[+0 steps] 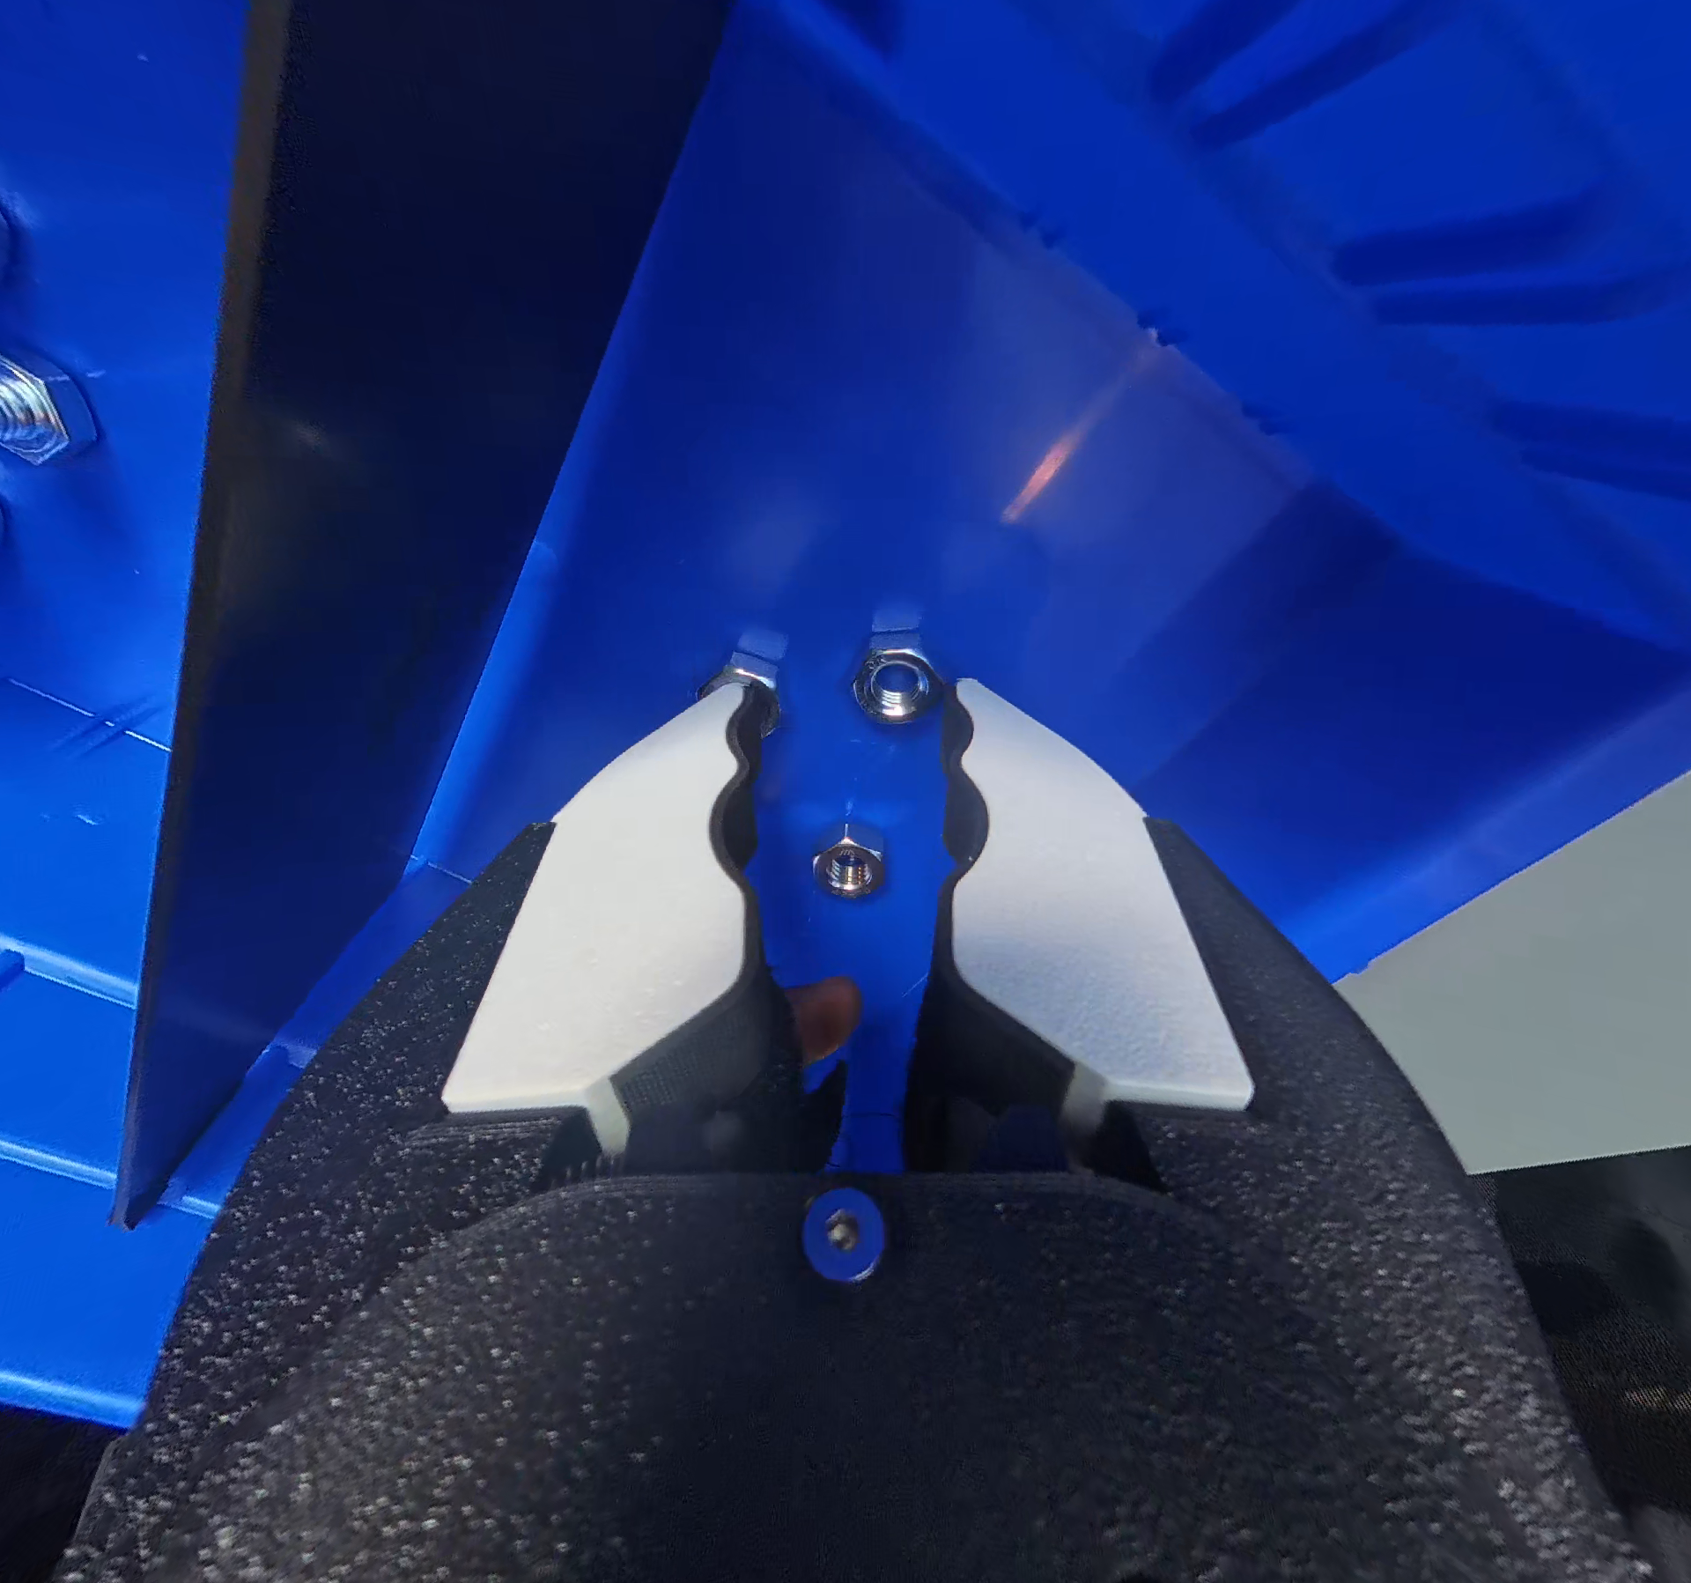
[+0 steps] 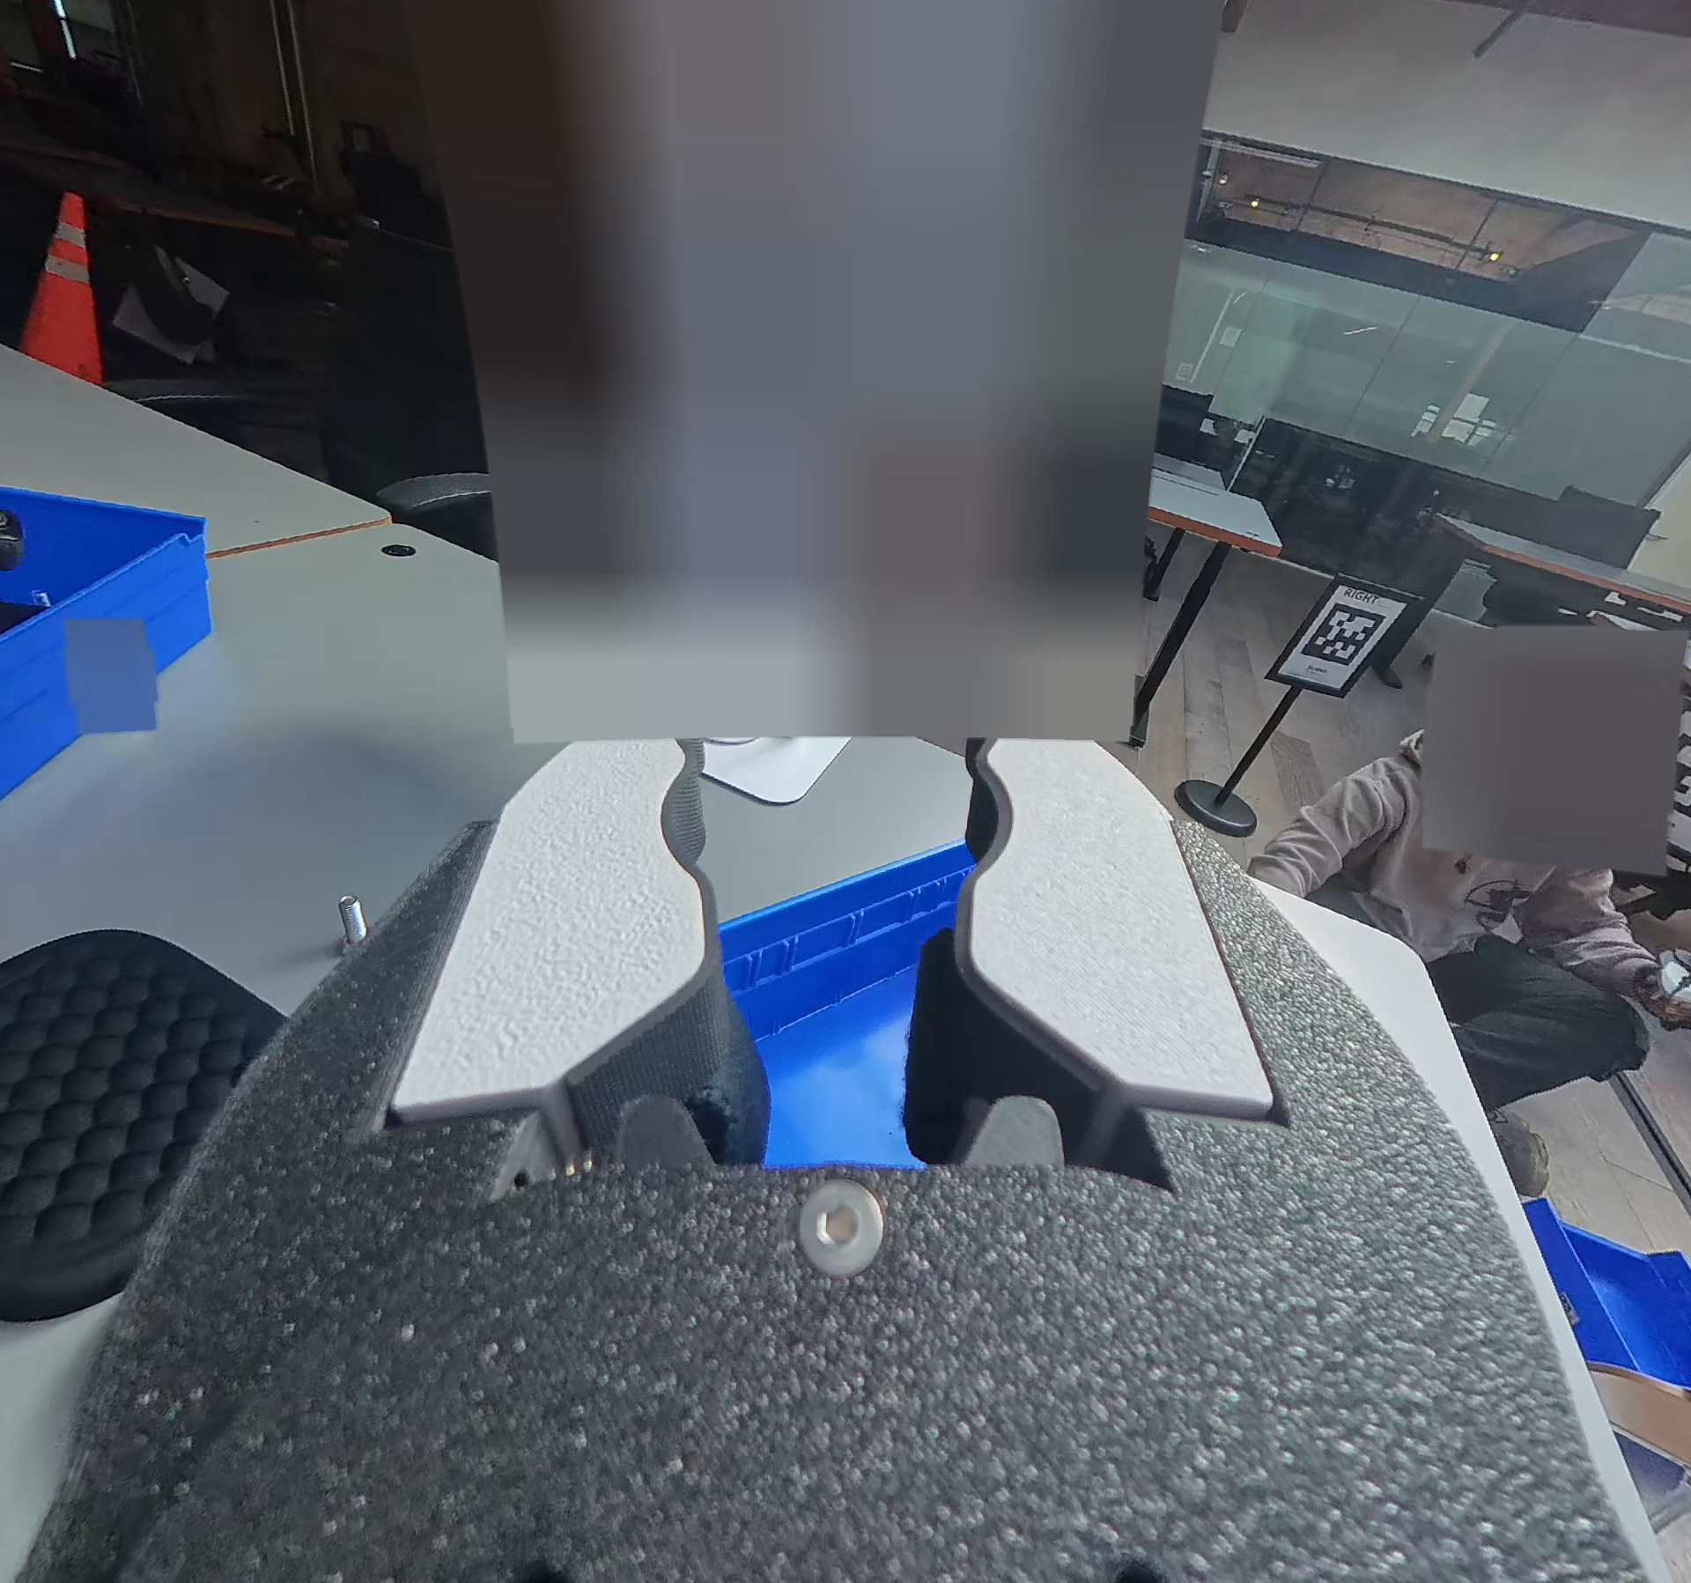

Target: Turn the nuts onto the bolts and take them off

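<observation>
In the left wrist view my left gripper (image 1: 856, 711) is open and low inside a blue bin (image 1: 915, 395). A silver nut (image 1: 895, 688) lies on the bin floor between the fingertips, close to the right one. A second nut (image 1: 748, 681) is partly hidden behind the left fingertip. A smaller nut (image 1: 846, 866) lies further back between the fingers. In the right wrist view my right gripper (image 2: 828, 775) is open and empty above another blue bin (image 2: 842, 999). A short bolt (image 2: 352, 918) stands upright on the grey table (image 2: 302, 761) to its left.
A black divider (image 1: 412, 349) stands in the bin left of my left gripper, with a large hex nut (image 1: 41, 422) beyond it. A third blue bin (image 2: 101, 605) sits far left, a black padded rest (image 2: 101, 1091) near left. A person (image 2: 1464, 917) sits beyond the table's right edge. The tips of one gripper are about 70 centimetres away from the tips of the other.
</observation>
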The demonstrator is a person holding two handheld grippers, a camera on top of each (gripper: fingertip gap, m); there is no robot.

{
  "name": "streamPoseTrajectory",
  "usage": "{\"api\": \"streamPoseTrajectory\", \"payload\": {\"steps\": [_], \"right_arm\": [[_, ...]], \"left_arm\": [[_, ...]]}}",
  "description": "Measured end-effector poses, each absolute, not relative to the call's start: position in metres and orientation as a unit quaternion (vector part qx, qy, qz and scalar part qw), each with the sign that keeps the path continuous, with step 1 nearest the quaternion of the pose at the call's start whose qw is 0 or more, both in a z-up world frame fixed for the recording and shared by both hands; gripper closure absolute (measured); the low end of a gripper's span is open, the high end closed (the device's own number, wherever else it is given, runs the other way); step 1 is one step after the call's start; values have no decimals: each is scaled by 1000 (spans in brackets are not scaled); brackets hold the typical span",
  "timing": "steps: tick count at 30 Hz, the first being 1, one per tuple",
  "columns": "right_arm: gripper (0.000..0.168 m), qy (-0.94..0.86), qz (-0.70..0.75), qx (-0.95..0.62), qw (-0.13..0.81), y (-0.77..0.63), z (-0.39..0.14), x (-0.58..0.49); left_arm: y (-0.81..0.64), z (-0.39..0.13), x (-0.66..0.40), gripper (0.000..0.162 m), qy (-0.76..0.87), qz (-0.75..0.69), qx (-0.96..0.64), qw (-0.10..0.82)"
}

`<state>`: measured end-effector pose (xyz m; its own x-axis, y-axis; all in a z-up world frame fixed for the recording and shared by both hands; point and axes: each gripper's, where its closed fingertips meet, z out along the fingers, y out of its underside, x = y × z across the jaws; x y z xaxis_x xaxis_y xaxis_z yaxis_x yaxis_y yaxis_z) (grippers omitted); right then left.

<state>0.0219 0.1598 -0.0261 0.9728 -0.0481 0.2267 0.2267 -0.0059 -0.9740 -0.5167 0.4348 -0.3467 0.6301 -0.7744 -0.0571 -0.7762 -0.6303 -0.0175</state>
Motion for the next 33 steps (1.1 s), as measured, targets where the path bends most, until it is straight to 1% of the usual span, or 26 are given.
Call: {"api": "streamPoseTrajectory", "payload": {"steps": [2, 3, 4, 5, 8, 15, 20, 27, 33], "right_arm": [[113, -63, -98, -701, 703, 159, -26, 22], [113, -62, -98, -700, 704, 158, -25, 23], [113, -61, -99, -699, 705, 158, -25, 23], [113, -60, -98, -698, 706, 157, -24, 23], [113, -59, -98, -697, 708, 156, -24, 24], [113, -58, -97, -696, 709, 155, -24, 25], [113, -59, -98, -697, 708, 156, -24, 24], [113, -63, -99, -698, 706, 157, -24, 22], [113, -68, -97, -700, 705, 158, -25, 19]], "left_arm": [[434, -347, -515, 127, 431, 19, -902, 21], [434, -347, -515, 137, 432, 19, -901, 22], [434, -347, -515, 142, 434, 23, -900, 24], [435, -346, -517, 156, 436, 27, -899, 25], [432, -343, -511, 156, 435, -1, -900, 29], [431, -338, -516, 156, 441, 10, -897, 19], [432, -326, -508, 157, 448, 5, -893, 38], [425, -282, -483, 157, 493, 20, -865, 86], [398, -235, -399, 157, 595, 6, -792, 139]]}}
